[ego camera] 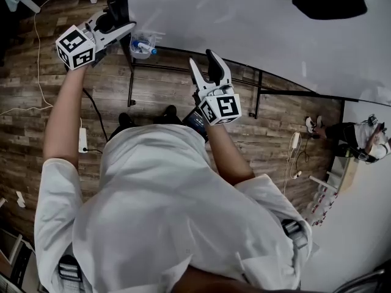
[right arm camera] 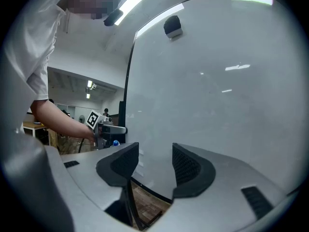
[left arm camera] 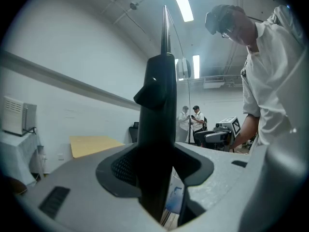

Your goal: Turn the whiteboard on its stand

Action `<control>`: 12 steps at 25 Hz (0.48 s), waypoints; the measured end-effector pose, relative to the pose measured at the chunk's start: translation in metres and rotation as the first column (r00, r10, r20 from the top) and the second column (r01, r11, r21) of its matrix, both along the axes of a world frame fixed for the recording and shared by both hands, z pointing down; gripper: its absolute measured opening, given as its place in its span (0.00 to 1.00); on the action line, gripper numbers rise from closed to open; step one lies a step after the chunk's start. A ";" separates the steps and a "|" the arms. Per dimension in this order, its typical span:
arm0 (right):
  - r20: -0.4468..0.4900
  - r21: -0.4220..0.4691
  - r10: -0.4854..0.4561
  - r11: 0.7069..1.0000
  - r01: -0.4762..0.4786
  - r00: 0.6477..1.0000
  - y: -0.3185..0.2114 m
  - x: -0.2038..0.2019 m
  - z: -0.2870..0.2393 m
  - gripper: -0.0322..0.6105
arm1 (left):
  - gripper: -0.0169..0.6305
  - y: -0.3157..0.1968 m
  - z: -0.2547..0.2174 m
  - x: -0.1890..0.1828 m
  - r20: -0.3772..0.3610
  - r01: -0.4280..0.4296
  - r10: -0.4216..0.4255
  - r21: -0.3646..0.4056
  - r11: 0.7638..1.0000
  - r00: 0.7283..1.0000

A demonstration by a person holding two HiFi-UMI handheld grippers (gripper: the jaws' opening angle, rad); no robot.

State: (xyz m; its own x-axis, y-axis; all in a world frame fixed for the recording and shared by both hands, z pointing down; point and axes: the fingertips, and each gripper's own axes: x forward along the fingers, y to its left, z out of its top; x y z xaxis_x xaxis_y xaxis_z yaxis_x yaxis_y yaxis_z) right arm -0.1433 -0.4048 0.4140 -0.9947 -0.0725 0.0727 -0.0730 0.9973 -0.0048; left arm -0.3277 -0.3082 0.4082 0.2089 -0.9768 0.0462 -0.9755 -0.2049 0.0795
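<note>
The whiteboard stood upright on its stand over the wooden floor. We held the left tongs clenched on its dark side edge, and the right tongs released, empty, facing its white surface.

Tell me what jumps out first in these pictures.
The large white whiteboard fills the top of the head view. The left gripper has its jaws closed on the board's black left edge, while the right gripper faces the board's lower rim with jaws apart and empty.
</note>
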 end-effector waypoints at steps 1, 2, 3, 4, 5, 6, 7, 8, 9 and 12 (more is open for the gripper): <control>0.003 -0.001 -0.002 1.000 0.002 1.000 0.001 0.000 -0.001 0.38 | 0.32 0.000 -0.001 0.000 0.000 0.002 -0.002 -0.002 1.000 1.000; 0.005 -0.001 -0.005 1.000 0.005 1.000 0.001 0.000 -0.002 0.38 | 0.32 0.001 -0.001 0.000 0.000 0.005 -0.005 -0.004 1.000 1.000; 0.005 0.000 -0.008 1.000 0.008 1.000 0.002 0.000 -0.002 0.38 | 0.32 0.001 -0.001 0.000 -0.001 0.008 -0.008 -0.004 1.000 1.000; 0.005 0.002 -0.012 1.000 0.012 1.000 0.001 0.001 -0.003 0.38 | 0.32 0.001 -0.001 -0.001 -0.002 0.012 -0.012 -0.003 1.000 1.000; 0.006 0.005 -0.015 1.000 0.015 1.000 0.000 0.001 -0.004 0.38 | 0.32 0.001 -0.001 -0.001 -0.003 0.016 -0.016 -0.002 1.000 1.000; 0.007 0.008 -0.016 1.000 0.016 1.000 -0.001 0.001 -0.006 0.38 | 0.32 0.001 -0.001 -0.002 -0.004 0.020 -0.020 -0.001 1.000 1.000; 0.007 0.012 -0.015 1.000 0.015 1.000 -0.003 0.002 -0.008 0.38 | 0.32 0.001 -0.002 -0.002 -0.004 0.023 -0.023 -0.001 1.000 1.000; 0.007 0.014 -0.012 1.000 0.012 1.000 -0.005 0.004 -0.009 0.38 | 0.32 0.000 -0.002 -0.002 -0.004 0.024 -0.024 -0.002 1.000 1.000; 0.005 0.015 -0.007 1.000 0.007 1.000 -0.006 0.005 -0.009 0.38 | 0.32 0.000 -0.002 -0.001 -0.004 0.025 -0.025 -0.002 1.000 1.000; 0.002 0.007 0.003 1.000 -0.003 1.000 -0.006 0.010 -0.007 0.38 | 0.32 0.000 -0.005 -0.001 -0.001 0.027 -0.027 -0.004 1.000 1.000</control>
